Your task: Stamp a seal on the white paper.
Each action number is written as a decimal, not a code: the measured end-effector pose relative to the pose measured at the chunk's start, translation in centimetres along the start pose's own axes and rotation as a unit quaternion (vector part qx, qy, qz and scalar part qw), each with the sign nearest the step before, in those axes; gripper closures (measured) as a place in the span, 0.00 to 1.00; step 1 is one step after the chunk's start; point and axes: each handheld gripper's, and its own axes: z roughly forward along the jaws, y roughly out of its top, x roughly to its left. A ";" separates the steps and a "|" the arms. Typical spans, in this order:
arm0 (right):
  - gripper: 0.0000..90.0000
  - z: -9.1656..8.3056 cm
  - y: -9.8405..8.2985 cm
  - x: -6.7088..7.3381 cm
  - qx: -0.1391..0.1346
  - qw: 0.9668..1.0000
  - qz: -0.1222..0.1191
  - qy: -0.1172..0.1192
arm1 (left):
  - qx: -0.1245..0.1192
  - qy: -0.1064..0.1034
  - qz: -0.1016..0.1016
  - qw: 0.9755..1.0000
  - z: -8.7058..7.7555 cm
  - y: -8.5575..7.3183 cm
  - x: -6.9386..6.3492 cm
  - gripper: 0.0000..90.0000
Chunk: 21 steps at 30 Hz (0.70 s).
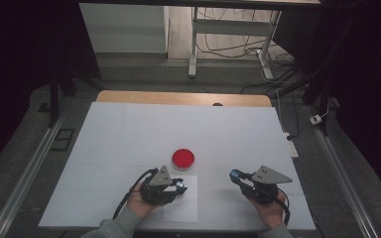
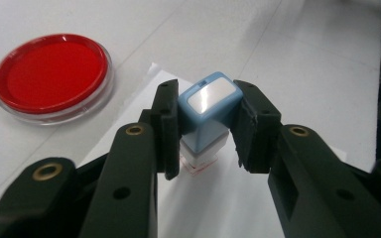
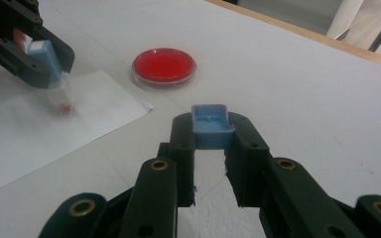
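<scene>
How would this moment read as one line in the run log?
left hand-held gripper: shut on blue stamp, over paper sheet | right hand-held gripper: shut on blue cap | red ink pad: open, beside sheet

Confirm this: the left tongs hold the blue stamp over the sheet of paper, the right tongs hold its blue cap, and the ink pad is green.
Wrong on one point: the ink pad is red, as the left gripper view shows. The left tongs do hold the blue stamp over the sheet of paper, and the right tongs hold its blue cap.
</scene>
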 end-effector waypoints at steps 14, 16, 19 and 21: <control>0.82 0.1 -0.1 0.0 0.001 1.000 0.000 0.001 | -0.020 0.000 -0.021 1.000 -1.6 0.4 0.8 0.73; 0.82 0.1 0.0 0.0 0.001 1.000 0.000 0.001 | -0.023 -0.001 -0.024 0.999 -1.8 0.5 0.9 0.73; 0.82 0.1 -0.1 0.0 0.002 1.000 0.000 0.001 | -0.026 -0.002 -0.029 0.999 -2.2 0.5 1.0 0.73; 0.82 0.1 -0.1 0.0 0.002 1.000 0.000 0.001 | -0.027 -0.002 -0.031 0.999 -2.4 0.6 1.1 0.73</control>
